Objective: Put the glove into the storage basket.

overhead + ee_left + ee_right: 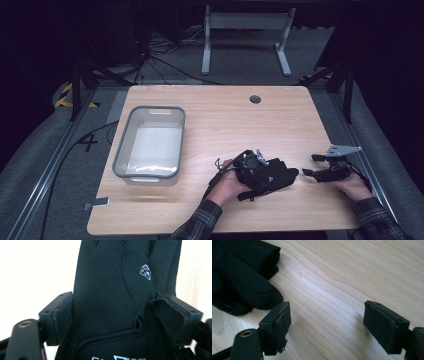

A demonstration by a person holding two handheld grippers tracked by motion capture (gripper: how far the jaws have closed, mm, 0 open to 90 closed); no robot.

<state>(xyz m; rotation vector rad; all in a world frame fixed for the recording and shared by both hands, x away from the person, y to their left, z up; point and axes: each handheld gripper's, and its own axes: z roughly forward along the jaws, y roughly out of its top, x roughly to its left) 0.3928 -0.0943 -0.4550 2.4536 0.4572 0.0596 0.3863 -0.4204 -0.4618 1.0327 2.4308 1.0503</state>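
- Table (220,125): light wood, broad; bare top lies between the work at the near right and the bin at the left. A soft item dragged, not lifted, across that stretch would likely catch and unfold.
- Bin (121,145): grey-rimmed clear tub, well apart from both grippers, at the left of the high view. If it is the destination, the carry is long, and a loose grip would have time to fail.
- Gloves (272,176): black fabric, apparently stacked as a pair, lying on the wood at the near middle-right with finger ends pointing toward the right gripper. In the left gripper view the gloves (117,297) run up between the jaws, zip and small white logo showing.
- Left gripper (250,165): jaws stand on either side of the cuff end, pads against or just beside the fabric; whether they already pinch cannot be told. Risk: closing on the top layer alone, so the lower glove stays behind or slides out on the lift.
- Right gripper (312,169): resting near the glove fingertips, not touching them. In the right gripper view (325,327) the jaws are wide apart over bare wood. Risk: moving in low, it could shove the fingers and skew the stack.
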